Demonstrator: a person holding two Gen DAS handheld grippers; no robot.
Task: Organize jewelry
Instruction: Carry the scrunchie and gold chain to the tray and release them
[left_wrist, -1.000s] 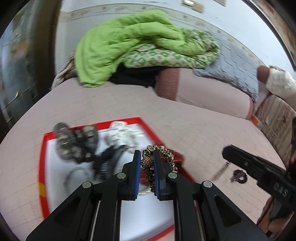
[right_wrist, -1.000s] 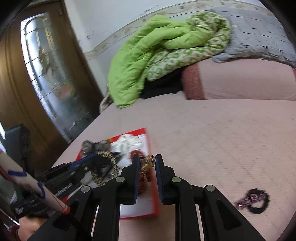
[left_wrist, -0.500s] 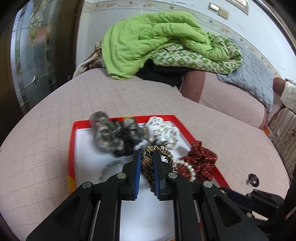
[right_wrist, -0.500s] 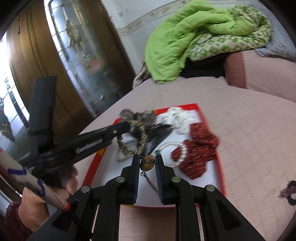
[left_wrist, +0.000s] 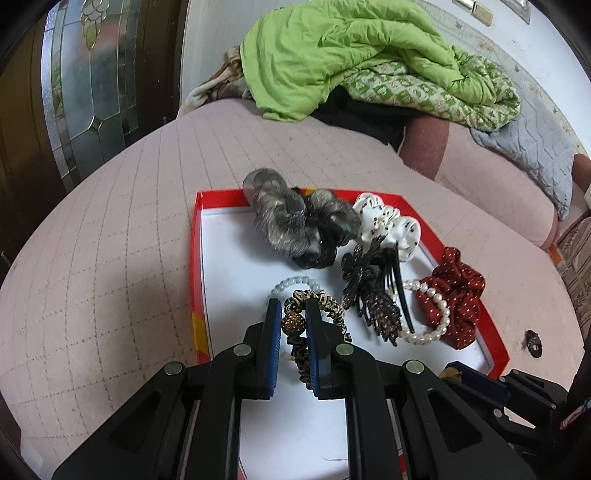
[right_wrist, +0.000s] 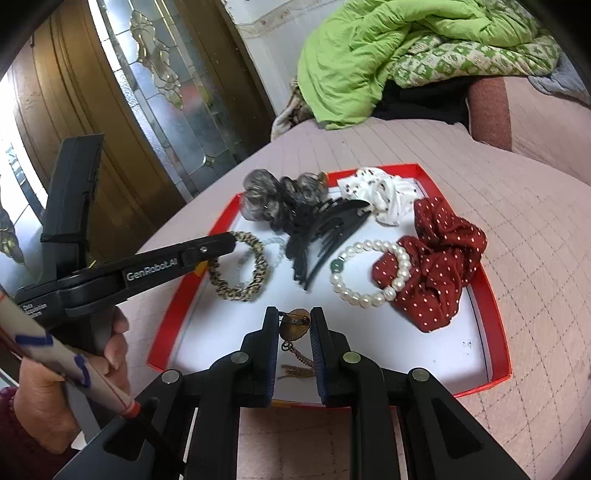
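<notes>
A red-rimmed white tray (left_wrist: 195, 266) (right_wrist: 496, 328) lies on the pink bed. My left gripper (left_wrist: 292, 317) is shut on a leopard-print hair tie with a gold bead (left_wrist: 325, 306), low over the tray's near left; the tie also shows in the right wrist view (right_wrist: 240, 271). My right gripper (right_wrist: 294, 325) is shut on a gold fan-shaped earring (right_wrist: 294, 325) with a dangling tassel, over the tray's near edge. In the tray lie a pearl bracelet (right_wrist: 369, 273), a red dotted scrunchie (right_wrist: 439, 266), a black hair claw (right_wrist: 325, 236), a grey scrunchie (left_wrist: 284, 221) and a white scrunchie (left_wrist: 388, 225).
A small dark hair accessory (left_wrist: 534, 343) lies on the bed right of the tray. A green quilt (left_wrist: 351, 55) and pillows are piled at the back. A glass-panelled wooden door (right_wrist: 147, 92) stands at the left.
Both grippers moved left over the tray with their items. The left gripper lowered the leopard hair tie toward the tray floor; the right one brought the earring over the tray's near edge.
</notes>
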